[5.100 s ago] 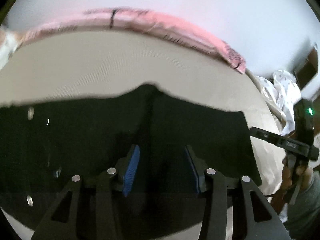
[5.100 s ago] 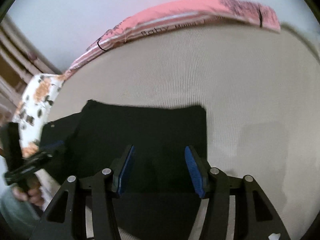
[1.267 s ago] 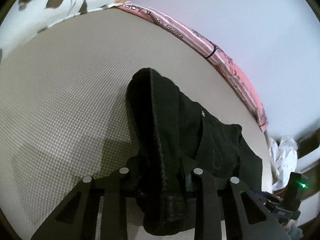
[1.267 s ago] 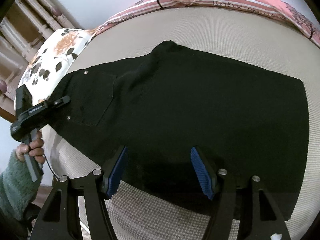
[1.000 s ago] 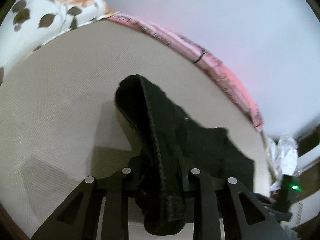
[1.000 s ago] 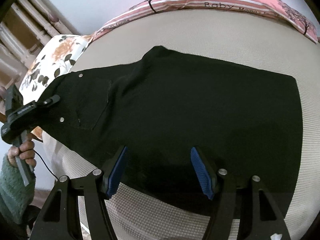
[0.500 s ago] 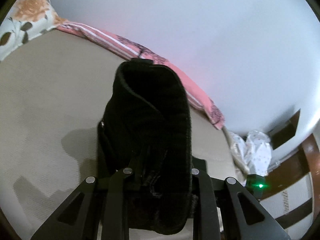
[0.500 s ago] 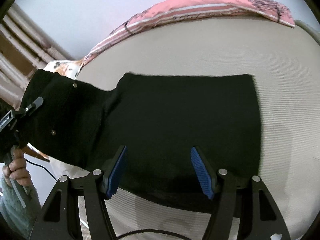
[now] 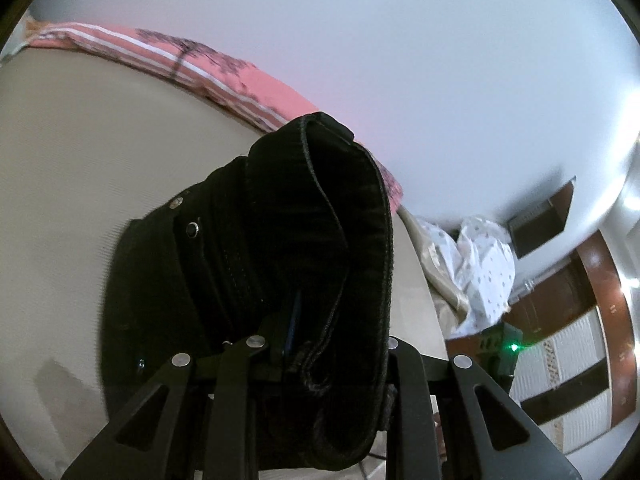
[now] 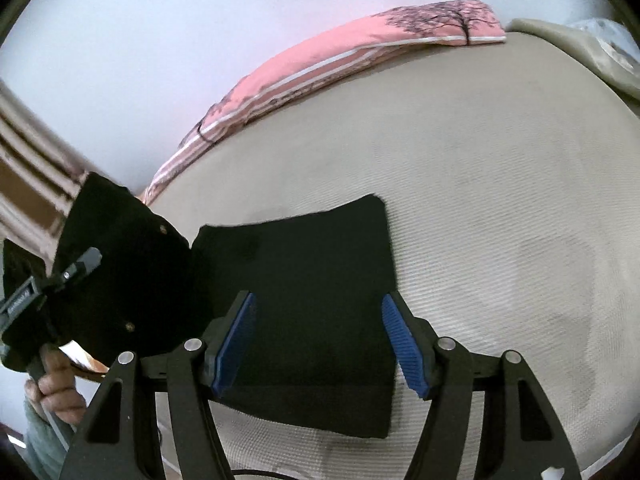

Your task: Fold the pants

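Status: fold in progress, est. mid-task.

1. Pants (image 10: 304, 300): black, leg section flat on beige mattress (image 10: 500, 220); waist end raised off surface at L side of R-wrist view.
2. L gripper (image 9: 320, 344): clenched on waistband (image 9: 340, 220); fabric bunched betw. jaws, draped over fingers, rivets visible. Hand (image 10: 56, 380) on handle.
3. R gripper (image 10: 320, 340): released, jaws apart, blue pads (image 10: 236, 340) above leg section, near its front edge; contact w/ fabric cannot be confirmed.

Done: waist end lifted. Left: carry waist over leg section, lay flat, align edges, smooth. Further folds likely req'd. Pink pillow (image 10: 340, 60) at far edge, well apart.
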A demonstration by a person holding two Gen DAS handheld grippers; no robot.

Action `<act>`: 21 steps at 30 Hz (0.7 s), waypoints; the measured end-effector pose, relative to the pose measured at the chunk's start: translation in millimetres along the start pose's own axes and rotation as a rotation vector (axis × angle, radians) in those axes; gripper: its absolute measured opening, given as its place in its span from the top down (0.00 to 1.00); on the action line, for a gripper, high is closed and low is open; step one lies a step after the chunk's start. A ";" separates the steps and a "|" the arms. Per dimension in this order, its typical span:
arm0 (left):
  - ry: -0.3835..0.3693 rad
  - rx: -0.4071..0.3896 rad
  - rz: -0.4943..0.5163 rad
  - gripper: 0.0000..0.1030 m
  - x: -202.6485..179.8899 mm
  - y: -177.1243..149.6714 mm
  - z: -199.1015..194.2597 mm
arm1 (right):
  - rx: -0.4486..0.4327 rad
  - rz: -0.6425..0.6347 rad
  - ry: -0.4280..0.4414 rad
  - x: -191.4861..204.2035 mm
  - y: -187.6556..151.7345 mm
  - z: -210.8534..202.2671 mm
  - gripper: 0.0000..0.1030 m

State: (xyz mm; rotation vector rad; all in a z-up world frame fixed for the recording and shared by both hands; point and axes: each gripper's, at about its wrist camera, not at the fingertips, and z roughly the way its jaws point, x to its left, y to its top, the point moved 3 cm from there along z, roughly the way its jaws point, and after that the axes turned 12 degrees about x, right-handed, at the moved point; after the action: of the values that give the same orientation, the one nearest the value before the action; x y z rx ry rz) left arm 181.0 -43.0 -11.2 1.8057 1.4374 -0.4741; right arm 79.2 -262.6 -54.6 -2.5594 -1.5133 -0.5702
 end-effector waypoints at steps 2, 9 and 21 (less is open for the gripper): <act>-0.006 0.025 0.012 0.79 -11.3 0.4 16.3 | -0.021 0.019 -0.001 -6.8 1.7 -6.0 0.38; 0.068 0.174 0.072 0.79 -36.2 -9.5 93.8 | -0.012 0.069 -0.007 -20.2 7.9 -1.8 0.38; 0.290 0.248 0.181 0.70 -43.4 -30.3 162.2 | -0.020 0.088 -0.028 -31.8 9.9 -0.1 0.38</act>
State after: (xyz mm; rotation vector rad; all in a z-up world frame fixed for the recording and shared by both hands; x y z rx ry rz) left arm 167.0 -191.2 -94.6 2.2553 1.4353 -0.3174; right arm 74.1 -293.6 -65.5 -2.6447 -1.4016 -0.5433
